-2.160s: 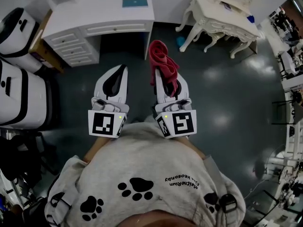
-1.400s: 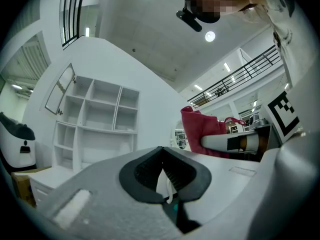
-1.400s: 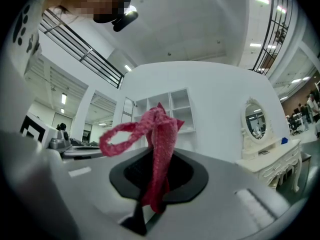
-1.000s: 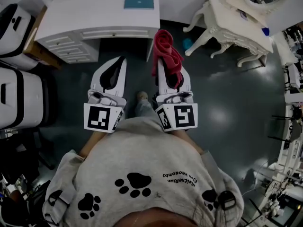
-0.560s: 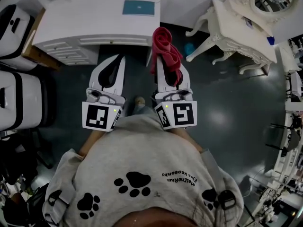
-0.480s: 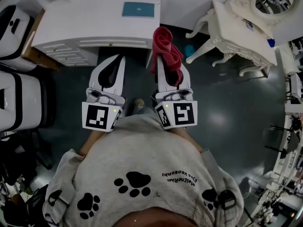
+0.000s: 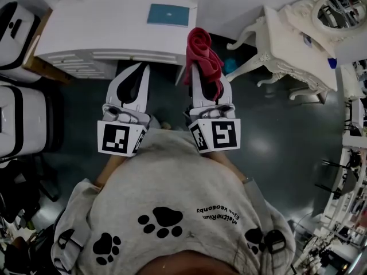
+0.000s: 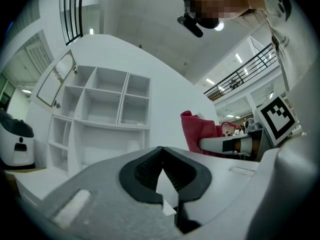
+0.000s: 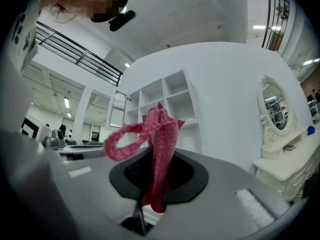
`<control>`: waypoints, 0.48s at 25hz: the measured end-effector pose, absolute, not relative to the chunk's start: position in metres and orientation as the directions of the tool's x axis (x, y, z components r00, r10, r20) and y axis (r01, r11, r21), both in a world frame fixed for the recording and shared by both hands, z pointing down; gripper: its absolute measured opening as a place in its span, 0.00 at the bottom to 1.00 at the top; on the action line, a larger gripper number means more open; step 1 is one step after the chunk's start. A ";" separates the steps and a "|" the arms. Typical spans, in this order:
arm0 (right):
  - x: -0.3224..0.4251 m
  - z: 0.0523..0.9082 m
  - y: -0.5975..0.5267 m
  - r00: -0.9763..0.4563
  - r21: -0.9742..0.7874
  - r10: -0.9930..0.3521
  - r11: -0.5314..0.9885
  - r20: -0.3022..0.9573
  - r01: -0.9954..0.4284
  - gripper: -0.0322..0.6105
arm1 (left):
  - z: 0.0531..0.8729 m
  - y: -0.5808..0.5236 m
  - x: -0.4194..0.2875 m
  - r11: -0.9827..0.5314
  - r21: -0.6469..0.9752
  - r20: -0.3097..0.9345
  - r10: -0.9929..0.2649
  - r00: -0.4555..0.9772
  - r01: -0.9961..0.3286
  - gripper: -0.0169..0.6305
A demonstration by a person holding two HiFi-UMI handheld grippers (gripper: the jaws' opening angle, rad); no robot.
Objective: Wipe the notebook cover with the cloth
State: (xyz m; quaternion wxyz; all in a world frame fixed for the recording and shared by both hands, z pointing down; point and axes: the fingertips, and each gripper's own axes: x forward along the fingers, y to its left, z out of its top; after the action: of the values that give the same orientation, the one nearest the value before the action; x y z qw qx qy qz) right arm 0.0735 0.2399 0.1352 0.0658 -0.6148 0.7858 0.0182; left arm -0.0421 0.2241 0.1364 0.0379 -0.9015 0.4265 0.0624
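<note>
We hold the left gripper (image 7: pixel 139 67) and the right gripper (image 7: pixel 202 69) side by side in front of our body, over the dark floor (image 7: pixel 275 125). Both point at the white bench (image 7: pixel 97 36). The right gripper's fingers are clenched on the red cloth (image 7: pixel 203 49). In the right gripper view the cloth (image 9: pixel 159 134) is pinched low down between the two fingers, and the rest of it sticks up past the tips in a bunch with a loop off to one side. The left gripper's fingers are pressed together at the tips, and nothing is between them. The blue notebook (image 7: pixel 168 15) lies flat on top of the bench, toward its far side. It is well apart from both grippers, and the cloth is not touching it. From the head view the bunch of cloth lies over the near right corner of the bench. A white dressing table (image 7: pixel 287 44) with a round mirror (image 7: pixel 339 9) stands to the right. White shelves (image 8: pixel 107 101) show on the wall in the left gripper view.
</note>
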 end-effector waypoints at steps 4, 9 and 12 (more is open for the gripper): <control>0.078 0.137 0.228 -0.234 -0.053 -0.965 0.242 -0.119 -0.969 0.13 | 0.138 0.208 -0.039 -0.627 -0.013 -0.135 -0.770 0.623 -0.779 0.02; 0.082 0.143 0.211 -0.232 -0.056 -0.967 0.239 -0.105 -0.970 0.13 | 0.143 0.188 -0.034 -0.632 -0.005 -0.127 -0.768 0.628 -0.775 0.02; 0.081 0.146 0.195 -0.231 -0.057 -0.967 0.238 -0.106 -0.970 0.13 | 0.147 0.172 -0.034 -0.634 -0.006 -0.122 -0.767 0.630 -0.774 0.02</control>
State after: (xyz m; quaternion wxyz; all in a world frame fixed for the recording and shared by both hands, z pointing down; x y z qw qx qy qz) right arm 0.0814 0.1953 0.1457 0.0596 -0.6170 0.7846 0.0105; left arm -0.0337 0.1721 0.1466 0.0287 -0.9022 0.4270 0.0539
